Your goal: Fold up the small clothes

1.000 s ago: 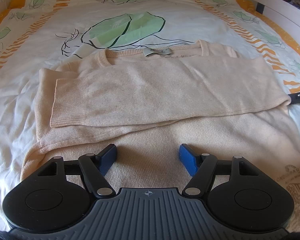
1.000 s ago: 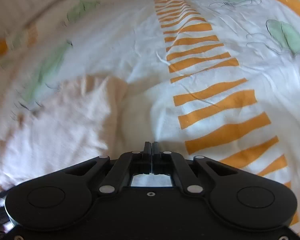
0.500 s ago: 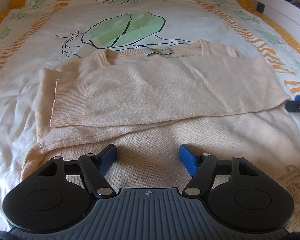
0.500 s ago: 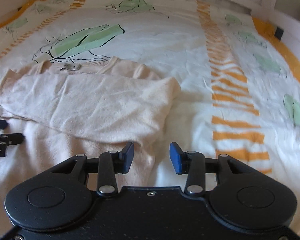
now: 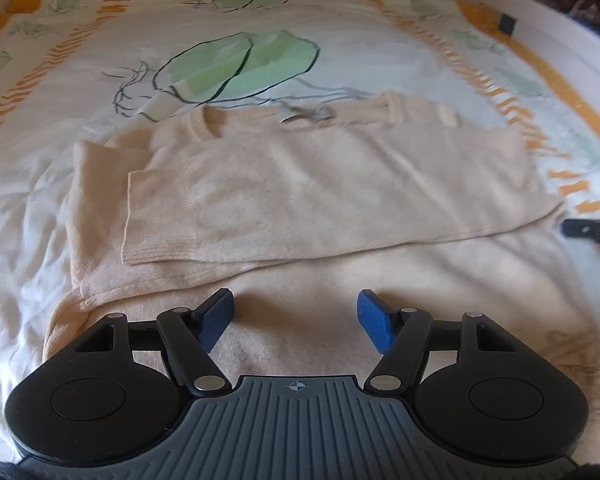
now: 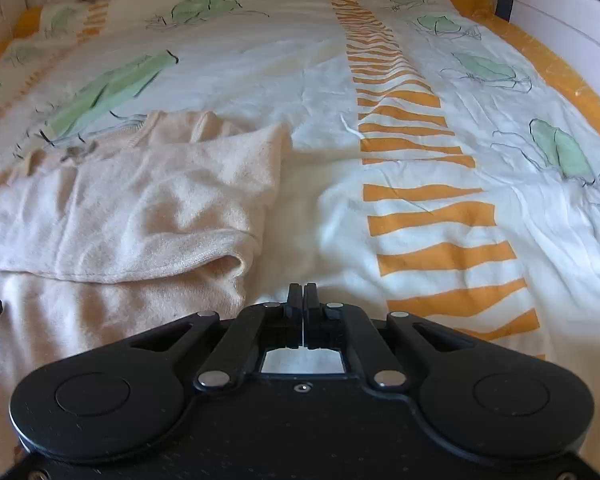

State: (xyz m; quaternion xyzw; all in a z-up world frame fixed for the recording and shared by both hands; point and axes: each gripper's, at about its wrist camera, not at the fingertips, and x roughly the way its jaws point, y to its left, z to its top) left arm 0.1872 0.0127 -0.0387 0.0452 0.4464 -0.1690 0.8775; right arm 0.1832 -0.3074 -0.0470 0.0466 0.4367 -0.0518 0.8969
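Leaf-print bedspread [image 6: 420, 216]; white bed frame [image 6: 560, 12]

A bed [image 6: 540, 20] with a white frame is covered by a white bedspread [image 5: 80, 220] printed with green leaves and orange stripes. A peach sweater [image 5: 320, 184] lies flat directly on the bedspread, its sleeves folded across the body and its collar towards the far end.

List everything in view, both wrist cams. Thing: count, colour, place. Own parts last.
sweater: 1, pale peach, flat on the bedcover, both sleeves folded across the chest
neck label: 1, grey, inside the collar
bedcover: 1, white with green leaves and orange stripes, under everything
bed frame: 1, white, around the far and right edges
left gripper: 1, black with blue pads, open over the sweater's lower body
right gripper: 1, black, just closed, shut on nothing at the sweater's right edge
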